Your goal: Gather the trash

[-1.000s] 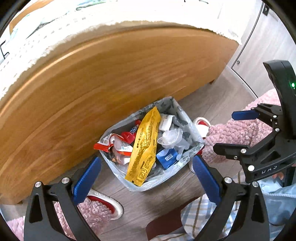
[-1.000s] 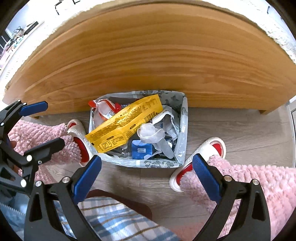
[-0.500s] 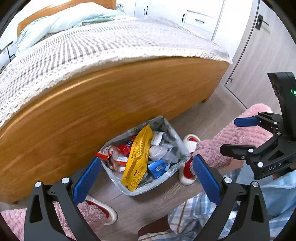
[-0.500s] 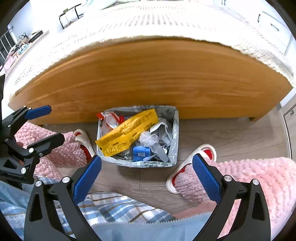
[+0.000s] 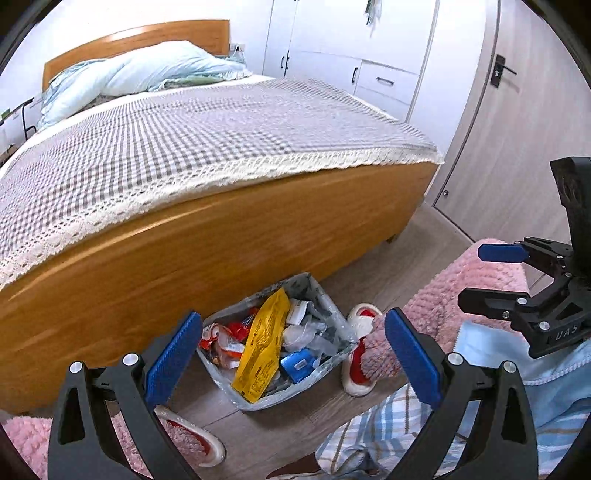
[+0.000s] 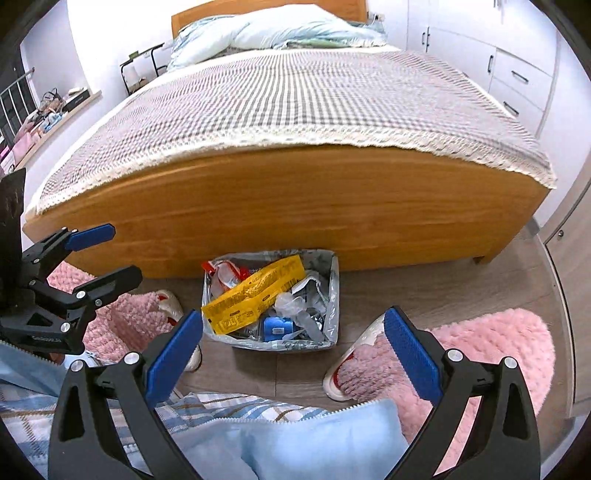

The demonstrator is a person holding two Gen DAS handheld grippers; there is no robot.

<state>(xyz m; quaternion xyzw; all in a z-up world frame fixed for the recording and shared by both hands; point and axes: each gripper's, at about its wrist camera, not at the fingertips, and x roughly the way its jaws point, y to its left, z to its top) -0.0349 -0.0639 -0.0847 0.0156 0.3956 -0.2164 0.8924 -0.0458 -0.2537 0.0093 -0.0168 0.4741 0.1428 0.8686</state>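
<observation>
On the floor, against the wooden footboard of the bed, stands a small bin lined with a clear plastic bag. Bin is full of trash: a long yellow wrapper lies diagonally across the top; a red-and-white wrapper sits at the bin's left side in the right wrist view; a small blue packet lies near the front edge; crumpled clear plastic fills the rest.

Left claw: jaws spread wide, nothing between the blue pads, held above the floor with the bin framed between the fingers. Right claw: likewise spread wide and empty, also above the floor, bin just ahead of its fingers. Each claw shows at the side of the other's view, both well apart from the bin.

Two pink fuzzy slippers with white-and-red soles flank the bin: one slipper on the right, the other slipper on the left, neither touching the bin as far as can be told. Plaid trouser fabric and a light blue garment of the person fill the lower edge. The bed carries a grey checked cover with a lace hem and a pale blue pillow at the headboard end.
</observation>
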